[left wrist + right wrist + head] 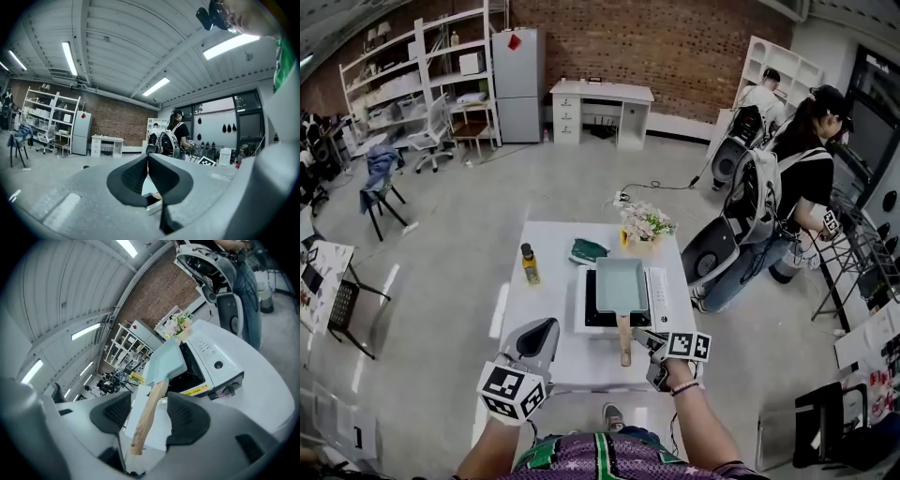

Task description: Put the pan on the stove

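Mint pan (pixel 621 285), tan handle (pixel 624 343), stove (pixel 658 298) white, perhaps black-topped.

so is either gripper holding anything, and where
Nothing is held. The right gripper is open, the wooden handle of the pan between its jaws ungripped; the left gripper is shut on nothing.

Pan (pixel 620 286) on stove (pixel 658 298), just ahead of right claw (pixel 649 345); handle (pixel 145 418) back between that claw's parted jaws. Bottle (pixel 530 265) ahead of left claw (pixel 542 328), left of stove. Cloth (pixel 586 250) and flowers (pixel 645 223) beyond stove, all on table (pixel 546 309).
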Demonstrator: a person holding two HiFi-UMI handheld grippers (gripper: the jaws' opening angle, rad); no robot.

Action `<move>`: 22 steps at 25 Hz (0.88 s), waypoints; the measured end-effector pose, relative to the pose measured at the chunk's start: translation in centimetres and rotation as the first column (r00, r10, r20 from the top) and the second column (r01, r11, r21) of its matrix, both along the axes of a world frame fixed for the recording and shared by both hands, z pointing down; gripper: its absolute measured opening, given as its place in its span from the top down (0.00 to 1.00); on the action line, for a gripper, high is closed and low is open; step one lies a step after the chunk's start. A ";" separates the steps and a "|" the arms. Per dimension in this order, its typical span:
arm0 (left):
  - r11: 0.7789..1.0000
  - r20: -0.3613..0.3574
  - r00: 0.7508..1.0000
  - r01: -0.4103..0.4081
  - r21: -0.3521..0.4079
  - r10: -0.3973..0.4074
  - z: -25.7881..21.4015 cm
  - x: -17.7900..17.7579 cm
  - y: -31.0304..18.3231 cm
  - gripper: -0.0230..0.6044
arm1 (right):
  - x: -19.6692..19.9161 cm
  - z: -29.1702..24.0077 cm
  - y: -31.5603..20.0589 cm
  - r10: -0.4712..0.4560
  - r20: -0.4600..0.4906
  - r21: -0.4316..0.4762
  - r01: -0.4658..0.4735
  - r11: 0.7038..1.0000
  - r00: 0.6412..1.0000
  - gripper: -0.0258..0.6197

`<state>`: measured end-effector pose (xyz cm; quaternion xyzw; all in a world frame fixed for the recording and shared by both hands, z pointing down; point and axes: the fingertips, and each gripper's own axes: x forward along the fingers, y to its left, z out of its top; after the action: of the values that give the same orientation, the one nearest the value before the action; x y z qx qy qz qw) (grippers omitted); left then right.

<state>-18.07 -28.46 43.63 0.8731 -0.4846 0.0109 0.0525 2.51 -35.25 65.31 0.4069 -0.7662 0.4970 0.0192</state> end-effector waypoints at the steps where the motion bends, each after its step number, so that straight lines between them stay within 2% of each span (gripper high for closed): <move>1: 1.000 0.001 1.000 -0.002 -0.001 0.002 0.0 -0.3 0.3 0.93 | 0.2 -0.1 0.3 0.004 -0.020 0.010 -0.004 1.000 1.000 0.61; 6: 1.000 0.005 1.000 -0.009 -0.016 0.009 0.4 -1.6 2.0 0.93 | 1.0 -1.2 1.9 0.031 -0.141 0.087 -0.019 0.996 0.990 0.61; 12: 0.999 0.001 1.000 -0.019 -0.050 0.019 1.6 -3.3 3.5 0.93 | 1.2 -3.0 4.1 0.095 -0.273 0.198 -0.041 0.979 0.957 0.61; 19: 0.998 -0.001 0.999 -0.032 -0.058 0.032 2.2 -3.5 3.2 0.94 | 0.9 -5.6 5.9 0.095 -0.385 0.298 0.026 0.954 0.918 0.61; 22: 0.998 0.007 1.000 -0.026 -0.053 0.027 1.7 -3.5 2.8 0.93 | 0.9 -7.2 5.7 0.097 -0.403 0.330 0.046 0.943 0.910 0.61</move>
<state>-21.53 -25.64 45.36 0.8777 -0.4727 0.0277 0.0737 3.43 -29.54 58.09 0.5102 -0.8119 0.2635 0.1054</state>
